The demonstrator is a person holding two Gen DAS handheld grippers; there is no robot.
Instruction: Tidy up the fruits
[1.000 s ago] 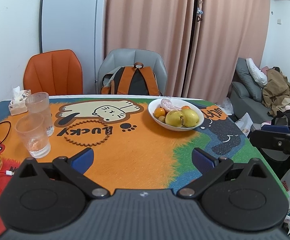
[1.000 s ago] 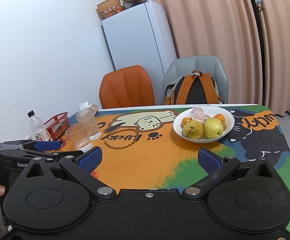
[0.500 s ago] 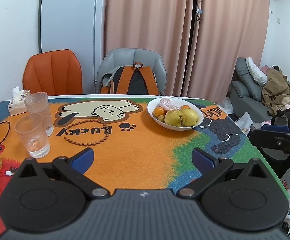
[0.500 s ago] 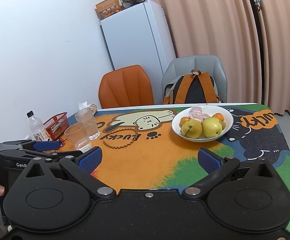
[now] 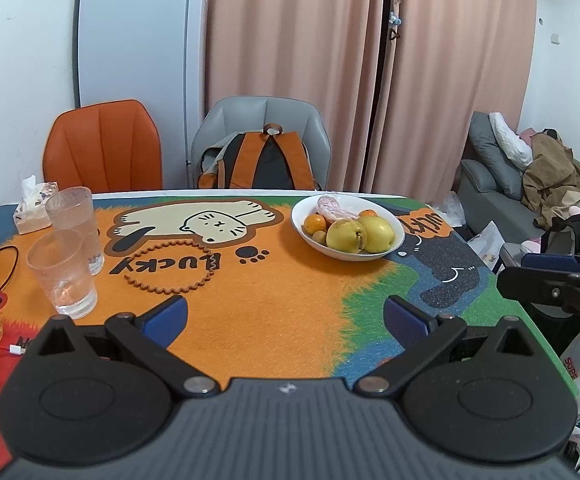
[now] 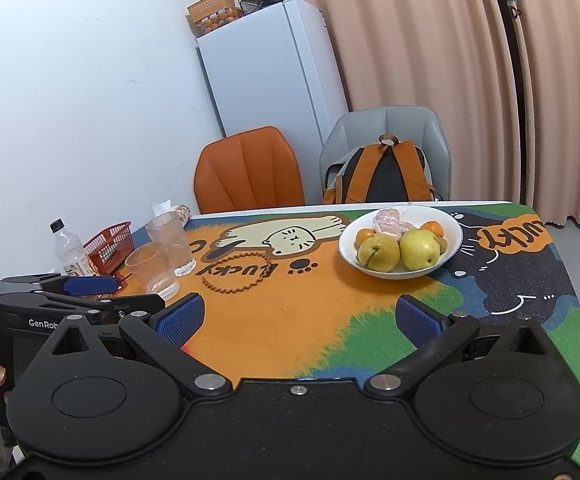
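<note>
A white bowl (image 5: pixel 395 241) stands on the table mat, far right of centre; it also shows in the right wrist view (image 6: pixel 455 244). It holds two yellow pears (image 5: pixel 346 236) (image 6: pixel 419 249), small oranges (image 5: pixel 315 223) and a wrapped pink fruit (image 5: pixel 332 207). My left gripper (image 5: pixel 285 316) is open and empty, low over the near part of the mat. My right gripper (image 6: pixel 297 317) is open and empty, also near the front edge. Each gripper shows at the side of the other's view.
Two clear glasses (image 5: pixel 63 272) (image 6: pixel 153 271) stand at the left, with a red basket (image 6: pixel 110 246), a bottle (image 6: pixel 69 252) and a tissue pack (image 5: pixel 30 212). A brown ring coaster (image 5: pixel 170 266) lies mid-mat. Two chairs and a backpack (image 5: pixel 262 160) stand behind.
Both views shift slightly; the bowl sits a touch nearer the left of each frame. Both grippers stay open and empty.
</note>
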